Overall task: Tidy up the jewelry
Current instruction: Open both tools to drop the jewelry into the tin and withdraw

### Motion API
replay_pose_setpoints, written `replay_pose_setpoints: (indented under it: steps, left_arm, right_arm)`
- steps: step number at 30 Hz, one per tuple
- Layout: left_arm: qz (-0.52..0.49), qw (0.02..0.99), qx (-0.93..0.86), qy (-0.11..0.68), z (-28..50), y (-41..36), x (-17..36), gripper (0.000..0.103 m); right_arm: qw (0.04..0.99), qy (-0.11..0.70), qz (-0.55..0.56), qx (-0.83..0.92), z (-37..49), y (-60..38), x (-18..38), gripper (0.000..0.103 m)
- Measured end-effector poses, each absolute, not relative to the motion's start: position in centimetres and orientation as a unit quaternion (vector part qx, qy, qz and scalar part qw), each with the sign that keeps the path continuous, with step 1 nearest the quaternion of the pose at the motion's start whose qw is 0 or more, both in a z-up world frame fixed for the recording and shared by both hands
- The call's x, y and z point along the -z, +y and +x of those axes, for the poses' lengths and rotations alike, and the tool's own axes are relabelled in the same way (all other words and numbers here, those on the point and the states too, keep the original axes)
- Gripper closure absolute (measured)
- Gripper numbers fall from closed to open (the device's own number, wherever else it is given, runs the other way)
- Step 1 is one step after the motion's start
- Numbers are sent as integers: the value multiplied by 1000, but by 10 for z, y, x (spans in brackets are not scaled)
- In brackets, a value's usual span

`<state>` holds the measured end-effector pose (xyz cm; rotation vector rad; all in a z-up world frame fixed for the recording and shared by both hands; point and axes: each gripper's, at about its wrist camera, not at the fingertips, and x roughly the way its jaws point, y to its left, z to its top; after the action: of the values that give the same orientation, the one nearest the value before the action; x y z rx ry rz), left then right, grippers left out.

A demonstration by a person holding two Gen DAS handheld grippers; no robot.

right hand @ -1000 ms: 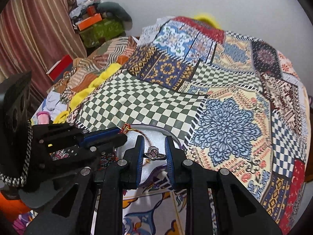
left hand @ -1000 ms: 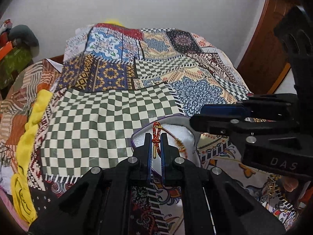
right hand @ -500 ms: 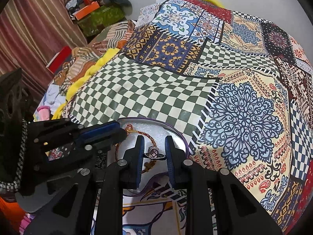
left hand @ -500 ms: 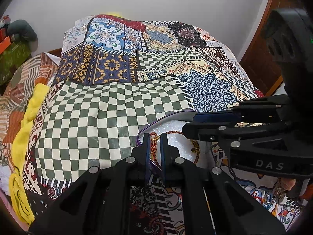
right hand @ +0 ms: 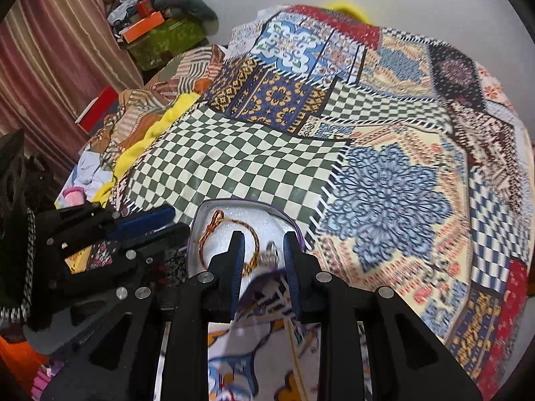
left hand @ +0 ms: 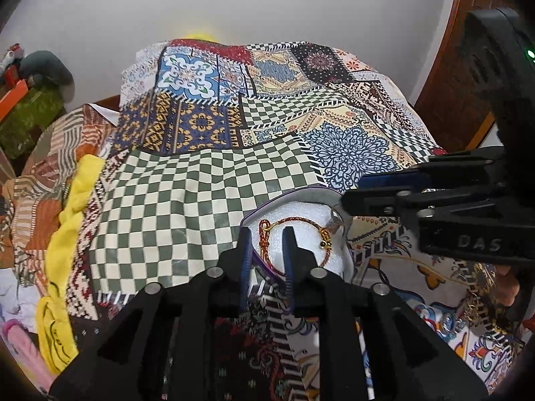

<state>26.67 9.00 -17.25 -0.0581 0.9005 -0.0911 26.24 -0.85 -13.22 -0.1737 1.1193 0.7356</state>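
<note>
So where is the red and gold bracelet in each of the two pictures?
Left wrist view: the bracelet lies low in the middle, on the white tray, just beyond the left gripper.
Right wrist view: it lies low, left of middle, on that tray, partly behind the right gripper.
Shared landmark: the green checkered patch beyond the tray.

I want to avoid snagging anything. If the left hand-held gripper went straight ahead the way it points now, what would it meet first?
Probably the red-and-gold cord bracelet, lying on the white foam of the open case just past the left hand-held gripper. Depth is unclear, so it might pass above.
</note>
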Motion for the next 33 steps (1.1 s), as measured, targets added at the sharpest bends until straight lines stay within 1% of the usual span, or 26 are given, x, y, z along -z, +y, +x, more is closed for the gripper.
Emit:
replay_pose_setpoints:
  steps: [2,4,6,8,10,13,16,19,27,33]
  left_arm:
    - [-29,901,42,431,259,90,165,74]
    - [-29,904,40,425,250,88,155,72]
    - [-26,906,39,421,243,85,147,69]
    - [-22,908,39,416,233,82,138,62]
    - [-15,911,40,411,223,76,129,59]
    - [-9,912,44,407,209,69,121,52]
    - [-5,913,49,405,194,61,115,51]
    - [-1,911,55,409,181,52,115,48]
    - [6,900,75,430,159,27,127,47]
    - [14,889,96,447,144,8,143,47]
  right_arm:
    - [785,513,-81,-338,255,-16,125,81]
    - [792,504,-87,-332,245,-23,116,81]
    - [800,496,-93,-325,235,-30,109,75]
    - [809,486,-93,-318,225,-39,102,60]
    - [819,473,-92,-311,213,-49,95,55]
    - [829,463,-101,-297,199,-61,89,54]
    - [835,457,-100,-290,187,-74,85,54]
    - [840,455,-97,-281,175,-91,85,54]
    - [843,458,-106,-261,149,-124,96,54]
    - [837,468,-110,-260,127,-136,118,54]
